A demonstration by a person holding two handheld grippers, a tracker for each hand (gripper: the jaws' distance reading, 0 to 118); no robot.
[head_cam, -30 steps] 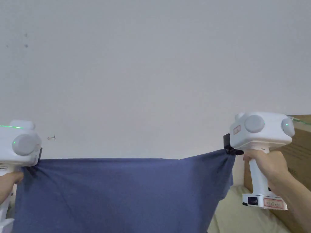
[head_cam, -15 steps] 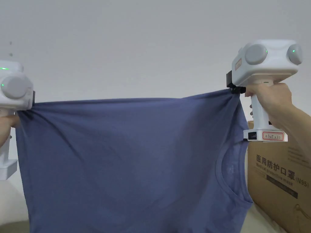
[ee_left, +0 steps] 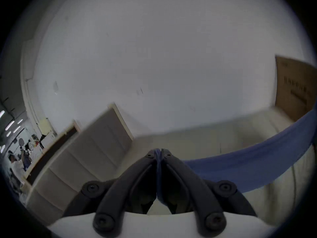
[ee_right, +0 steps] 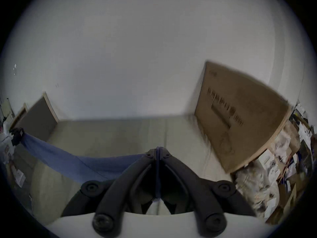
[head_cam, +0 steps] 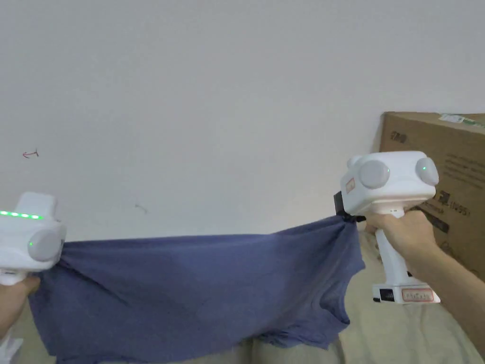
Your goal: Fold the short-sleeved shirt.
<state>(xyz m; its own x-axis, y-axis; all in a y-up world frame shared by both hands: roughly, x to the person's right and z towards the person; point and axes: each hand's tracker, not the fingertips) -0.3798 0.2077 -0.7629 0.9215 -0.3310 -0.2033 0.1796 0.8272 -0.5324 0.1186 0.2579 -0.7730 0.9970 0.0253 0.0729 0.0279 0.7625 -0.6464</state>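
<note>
We see a plain white wall [head_cam: 213, 95] behind everything. Against it, at its right end, stands a brown cardboard box [head_cam: 445, 189] with dark printing on its side. A cream padded surface [head_cam: 407, 332] runs along the foot of the wall and under the box. Left of the wall, a grey panelled door [ee_left: 96, 149] leans tilted. Beside the box lies a blurred heap of papers and clutter [ee_right: 281, 164].
</note>
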